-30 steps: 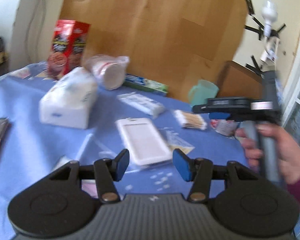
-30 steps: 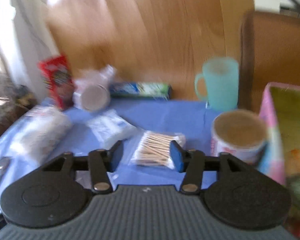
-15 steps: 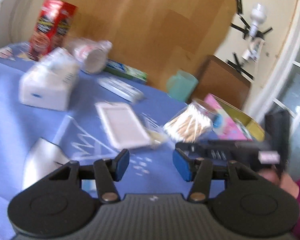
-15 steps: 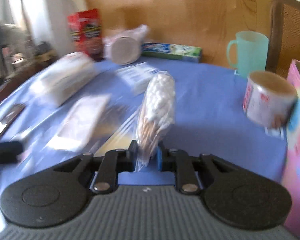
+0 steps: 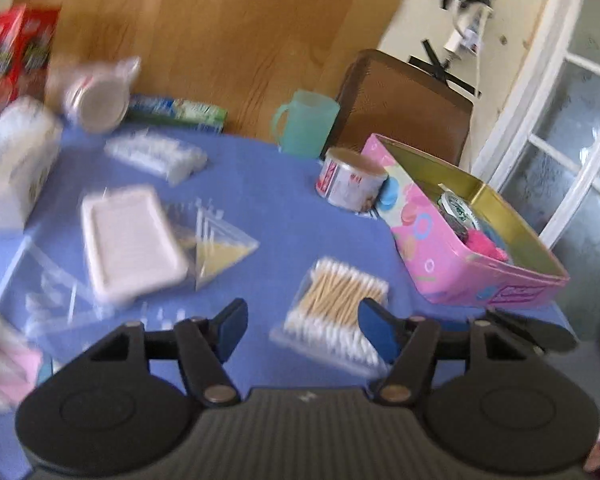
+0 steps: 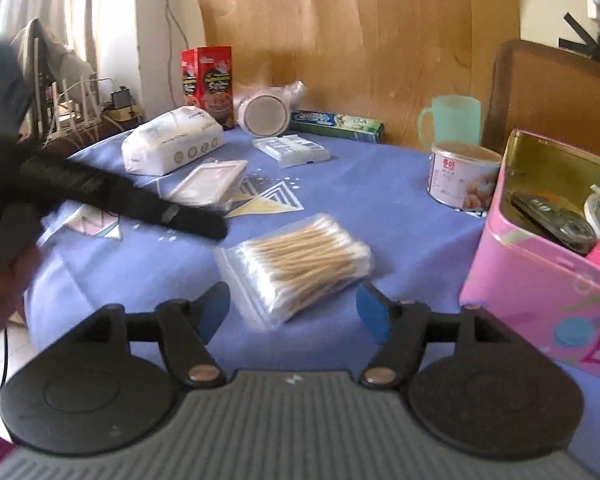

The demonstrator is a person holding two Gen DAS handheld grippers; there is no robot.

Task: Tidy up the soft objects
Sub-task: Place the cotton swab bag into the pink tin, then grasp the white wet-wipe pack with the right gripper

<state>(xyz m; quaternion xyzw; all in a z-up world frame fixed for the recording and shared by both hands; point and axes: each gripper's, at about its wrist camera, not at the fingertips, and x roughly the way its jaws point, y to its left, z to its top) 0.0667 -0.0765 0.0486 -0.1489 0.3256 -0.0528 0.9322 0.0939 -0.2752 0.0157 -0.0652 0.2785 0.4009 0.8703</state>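
Note:
A clear bag of cotton swabs (image 6: 300,262) lies flat on the blue tablecloth (image 6: 380,200), just ahead of my open right gripper (image 6: 294,310). It also shows in the left wrist view (image 5: 336,312), between the tips of my open, empty left gripper (image 5: 302,328). The open pink tin (image 6: 540,276) stands to the right, with small items inside; it also shows in the left wrist view (image 5: 460,248). A white tissue pack (image 6: 172,144), a flat pad packet (image 6: 210,180) and a small white packet (image 6: 292,150) lie further back.
A can (image 6: 460,180), a teal mug (image 6: 452,124), a toothpaste box (image 6: 336,122), a lying jar (image 6: 266,114) and a red box (image 6: 208,80) stand along the back. A wooden board and a chair are behind. The left gripper's body (image 6: 120,196) crosses the right view.
My right gripper held the swab bag upright half a second ago; it has opened and the bag now lies on the cloth near the pink tin. My left gripper swung right.

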